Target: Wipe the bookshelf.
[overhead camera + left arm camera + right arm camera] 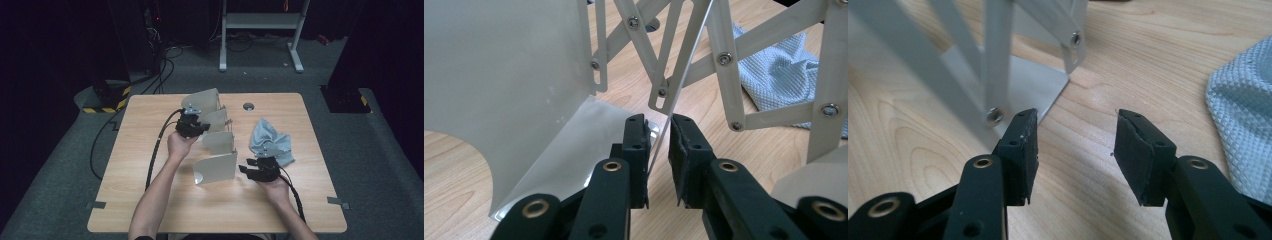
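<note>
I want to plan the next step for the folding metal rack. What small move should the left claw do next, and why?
Probably close the left claw fully on the thin panel edge of the expandable metal rack. The edge stands between its pads, with a gap at the right pad.

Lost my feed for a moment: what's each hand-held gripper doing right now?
Left hand-held gripper: jaws either side of a thin panel of the folding metal rack; a slight gap shows.
Right hand-held gripper: open, empty.

A light wooden table carries an expanding metal divider rack and a crumpled grey-blue cloth.
</note>
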`<action>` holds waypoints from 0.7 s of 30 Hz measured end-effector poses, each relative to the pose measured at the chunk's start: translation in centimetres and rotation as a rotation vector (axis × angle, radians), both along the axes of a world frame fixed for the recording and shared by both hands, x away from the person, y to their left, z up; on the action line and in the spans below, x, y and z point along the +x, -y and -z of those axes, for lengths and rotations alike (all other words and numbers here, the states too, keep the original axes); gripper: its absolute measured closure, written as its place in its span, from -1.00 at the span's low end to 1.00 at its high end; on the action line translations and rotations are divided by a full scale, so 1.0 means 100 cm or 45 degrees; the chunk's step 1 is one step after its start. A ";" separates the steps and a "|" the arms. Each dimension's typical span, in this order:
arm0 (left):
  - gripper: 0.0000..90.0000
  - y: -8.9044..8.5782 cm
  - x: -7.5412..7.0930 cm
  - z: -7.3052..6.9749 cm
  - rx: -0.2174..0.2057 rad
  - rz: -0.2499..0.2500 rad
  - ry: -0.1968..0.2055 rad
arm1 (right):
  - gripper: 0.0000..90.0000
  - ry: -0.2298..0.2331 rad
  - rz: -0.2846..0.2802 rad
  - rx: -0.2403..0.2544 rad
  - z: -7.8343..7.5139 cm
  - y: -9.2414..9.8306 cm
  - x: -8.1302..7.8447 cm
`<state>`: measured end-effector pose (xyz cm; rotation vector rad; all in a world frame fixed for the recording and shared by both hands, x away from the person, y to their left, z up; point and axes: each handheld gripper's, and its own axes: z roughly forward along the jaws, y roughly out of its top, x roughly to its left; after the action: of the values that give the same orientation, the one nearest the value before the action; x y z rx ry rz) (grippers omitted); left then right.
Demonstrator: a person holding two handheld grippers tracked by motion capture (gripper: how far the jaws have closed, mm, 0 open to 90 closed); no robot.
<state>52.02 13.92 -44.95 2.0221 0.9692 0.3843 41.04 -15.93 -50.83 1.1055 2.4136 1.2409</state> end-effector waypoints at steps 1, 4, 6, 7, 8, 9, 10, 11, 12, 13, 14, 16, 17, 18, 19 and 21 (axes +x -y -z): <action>0.74 0.000 0.000 0.000 0.000 0.000 0.000 | 0.16 0.000 0.000 0.000 0.000 0.000 0.000; 0.76 0.001 0.002 -0.001 0.001 0.005 -0.013 | 0.16 0.021 -0.003 0.003 -0.004 0.002 -0.005; 0.78 0.001 0.002 -0.001 0.000 0.006 -0.016 | 0.16 0.032 -0.007 0.002 -0.005 0.001 -0.007; 0.78 0.001 0.002 -0.001 -0.003 0.004 -0.018 | 0.16 0.031 -0.012 0.008 -0.006 0.001 -0.008; 0.79 0.001 0.003 -0.001 -0.007 0.004 -0.020 | 0.16 0.038 -0.021 0.012 -0.007 0.000 -0.009; 0.79 0.001 0.003 0.000 -0.011 0.003 -0.021 | 0.16 0.043 -0.025 0.008 -0.008 -0.001 -0.010; 0.79 0.001 0.003 0.000 -0.013 0.000 -0.021 | 0.16 0.048 -0.029 0.008 -0.009 -0.001 -0.012; 0.80 0.002 0.003 0.000 -0.013 -0.003 -0.022 | 0.16 0.046 -0.036 0.011 -0.009 -0.002 -0.013; 0.80 0.002 0.003 0.000 -0.012 -0.005 -0.021 | 0.16 0.050 -0.033 0.008 -0.010 -0.002 -0.014; 0.81 0.003 0.003 0.000 -0.012 -0.009 -0.019 | 0.15 0.056 -0.032 0.008 -0.010 -0.002 -0.016; 0.81 0.003 0.003 0.000 -0.012 -0.013 -0.019 | 0.14 0.050 -0.036 0.017 -0.010 -0.002 -0.017; 0.82 0.003 0.004 0.000 -0.017 -0.024 -0.018 | 0.14 0.061 -0.038 0.011 -0.010 -0.003 -0.019; 0.82 0.003 0.004 0.000 -0.022 -0.030 -0.019 | 0.14 0.060 -0.037 0.008 -0.010 -0.004 -0.020; 0.83 0.004 0.004 0.000 -0.028 -0.035 -0.018 | 0.13 0.055 -0.040 0.009 -0.010 -0.004 -0.020; 0.83 0.004 0.004 0.001 -0.032 -0.038 -0.019 | 0.13 0.053 -0.042 0.008 -0.010 -0.005 -0.020; 0.85 0.005 0.004 0.001 -0.037 -0.040 -0.021 | 0.12 0.054 -0.038 0.001 -0.009 -0.006 -0.020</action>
<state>52.46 13.42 -45.04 1.9885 1.0121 0.3686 39.06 -15.36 -49.88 1.0364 2.4067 1.2615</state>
